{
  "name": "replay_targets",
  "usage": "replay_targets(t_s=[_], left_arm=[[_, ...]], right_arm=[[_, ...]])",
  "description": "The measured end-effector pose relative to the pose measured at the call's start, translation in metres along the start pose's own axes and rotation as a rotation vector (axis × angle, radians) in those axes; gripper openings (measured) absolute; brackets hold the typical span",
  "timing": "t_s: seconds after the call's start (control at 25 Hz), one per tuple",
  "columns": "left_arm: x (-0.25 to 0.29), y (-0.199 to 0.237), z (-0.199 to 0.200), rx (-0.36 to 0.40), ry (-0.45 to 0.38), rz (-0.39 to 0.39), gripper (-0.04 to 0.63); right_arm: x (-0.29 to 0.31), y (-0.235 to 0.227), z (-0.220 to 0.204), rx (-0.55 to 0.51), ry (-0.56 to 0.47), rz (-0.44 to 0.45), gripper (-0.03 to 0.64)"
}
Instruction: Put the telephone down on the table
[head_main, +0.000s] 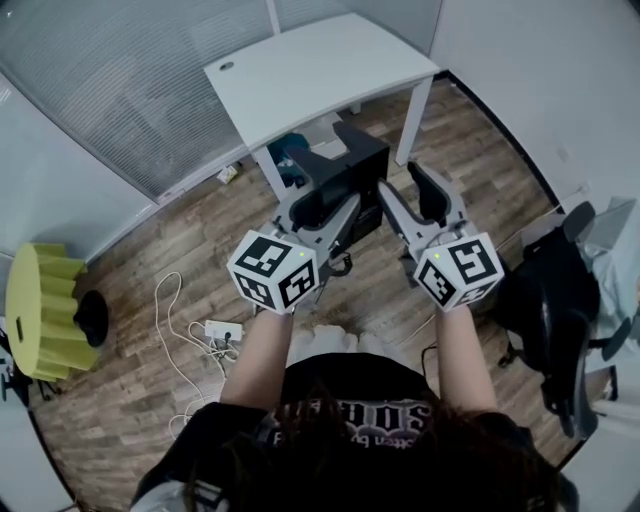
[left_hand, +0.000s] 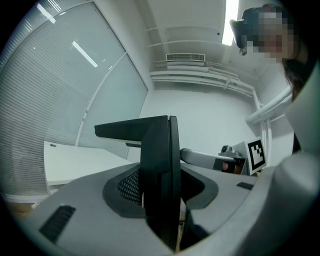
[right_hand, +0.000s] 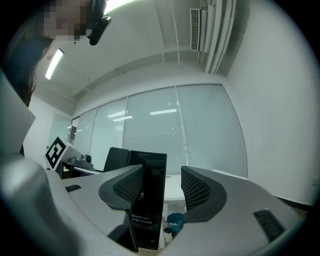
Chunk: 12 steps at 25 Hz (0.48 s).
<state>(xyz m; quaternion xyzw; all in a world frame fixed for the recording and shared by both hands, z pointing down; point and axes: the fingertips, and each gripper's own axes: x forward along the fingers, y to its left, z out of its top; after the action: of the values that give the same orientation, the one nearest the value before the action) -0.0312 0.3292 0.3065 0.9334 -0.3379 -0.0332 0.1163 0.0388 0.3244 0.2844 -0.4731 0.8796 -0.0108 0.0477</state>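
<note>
Here both forearms reach forward side by side. The left gripper (head_main: 325, 195) clamps the phone (head_main: 358, 160) in mid-air, short of the table (head_main: 320, 70). The right gripper (head_main: 415, 200) has its jaws spread wide and is not gripping.

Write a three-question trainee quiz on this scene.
1. Fill in: the jaws of the right tongs stand ____.
2. Which tongs clamp the flat black plastic telephone? A: left tongs. B: right tongs. C: both.
3. True or false: the telephone is held in the air, off the white-topped table.
Key: 1 open; 2 A; 3 true.
</note>
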Motion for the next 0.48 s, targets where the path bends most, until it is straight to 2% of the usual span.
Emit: replay_targets(t_s=[0.2, 0.48], left_arm=[[0.013, 0.011, 0.006, 0.006, -0.003, -0.008, 0.168], [0.043, 0.032, 0.012, 0.006, -0.006, -0.057, 0.168]], right_arm=[[0.016, -0.008, -0.003, -0.002, 0.008, 0.013, 0.240], [0.048, -0.031, -0.007, -0.008, 0.022, 0.022, 0.247]])
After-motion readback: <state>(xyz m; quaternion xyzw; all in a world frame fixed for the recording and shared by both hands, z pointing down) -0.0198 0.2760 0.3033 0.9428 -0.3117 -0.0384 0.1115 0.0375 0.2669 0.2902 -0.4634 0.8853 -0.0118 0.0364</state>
